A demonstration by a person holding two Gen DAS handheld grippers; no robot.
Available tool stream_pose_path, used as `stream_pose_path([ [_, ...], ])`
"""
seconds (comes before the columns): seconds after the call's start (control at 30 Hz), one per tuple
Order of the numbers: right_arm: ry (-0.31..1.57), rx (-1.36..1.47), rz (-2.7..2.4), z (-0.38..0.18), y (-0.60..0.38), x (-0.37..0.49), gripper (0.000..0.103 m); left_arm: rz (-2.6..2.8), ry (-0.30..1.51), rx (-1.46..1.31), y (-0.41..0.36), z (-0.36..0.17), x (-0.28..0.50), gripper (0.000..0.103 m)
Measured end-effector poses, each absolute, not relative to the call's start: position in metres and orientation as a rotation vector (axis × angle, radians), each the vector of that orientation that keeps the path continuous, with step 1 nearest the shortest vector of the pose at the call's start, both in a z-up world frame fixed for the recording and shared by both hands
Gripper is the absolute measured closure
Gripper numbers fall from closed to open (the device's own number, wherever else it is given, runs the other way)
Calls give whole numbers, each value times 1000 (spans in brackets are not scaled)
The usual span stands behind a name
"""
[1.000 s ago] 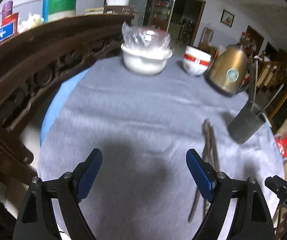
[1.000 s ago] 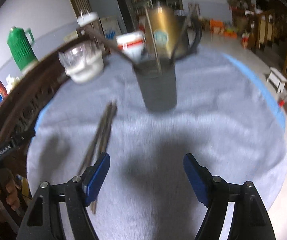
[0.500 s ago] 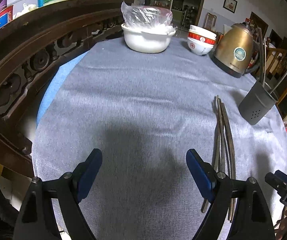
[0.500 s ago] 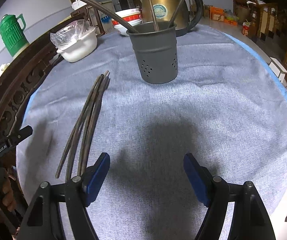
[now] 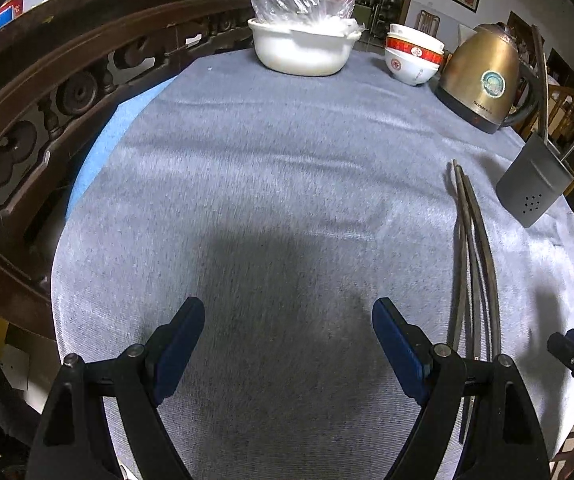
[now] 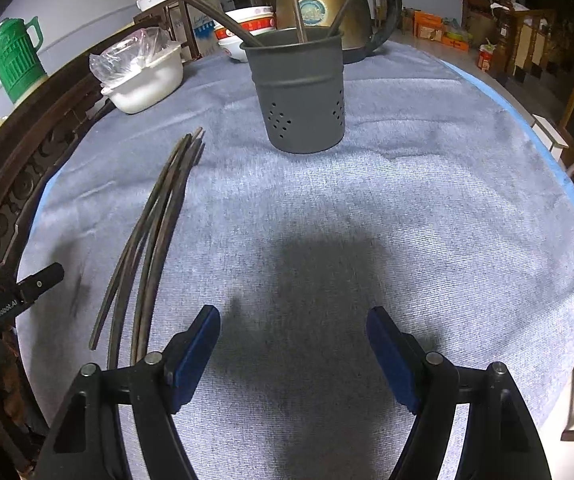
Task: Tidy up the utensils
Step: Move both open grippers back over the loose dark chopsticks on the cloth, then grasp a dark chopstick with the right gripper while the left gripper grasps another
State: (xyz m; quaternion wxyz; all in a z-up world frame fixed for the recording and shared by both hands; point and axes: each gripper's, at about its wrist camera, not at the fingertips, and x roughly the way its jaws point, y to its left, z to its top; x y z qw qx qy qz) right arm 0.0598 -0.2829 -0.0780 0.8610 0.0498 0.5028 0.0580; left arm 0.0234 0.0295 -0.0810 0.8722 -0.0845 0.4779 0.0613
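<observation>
A bundle of dark chopsticks (image 6: pixel 155 224) lies flat on the grey-clothed surface (image 6: pixel 407 208), tips fanned slightly, just left of the grey perforated utensil holder (image 6: pixel 301 92). Three utensils already stand tilted in that holder. Behind the holder sits a brass kettle (image 5: pixel 483 80), with stacked red-and-white bowls (image 5: pixel 413 58) and a plastic-covered white pot (image 5: pixel 303 46) further left of it. The right tongs (image 6: pixel 293 338) hang wide, nothing between them, in front of the holder; the left tongs (image 5: pixel 289 336) gape equally wide, beside the chopsticks' near ends.
</observation>
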Motion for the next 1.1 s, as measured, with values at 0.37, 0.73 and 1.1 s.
stream_pose_path([
  [0.37,1067,149,298,-68,-233,103,54,132,1005,-186,32,-84,19,17],
  [0.73,1152,140,299,-92,-198,143,89,128,1001,-211,40,-84,17,17],
  [1.1,1075,331,337,-79,-243,132,85,88,986,-178,24,-76,22,17],
])
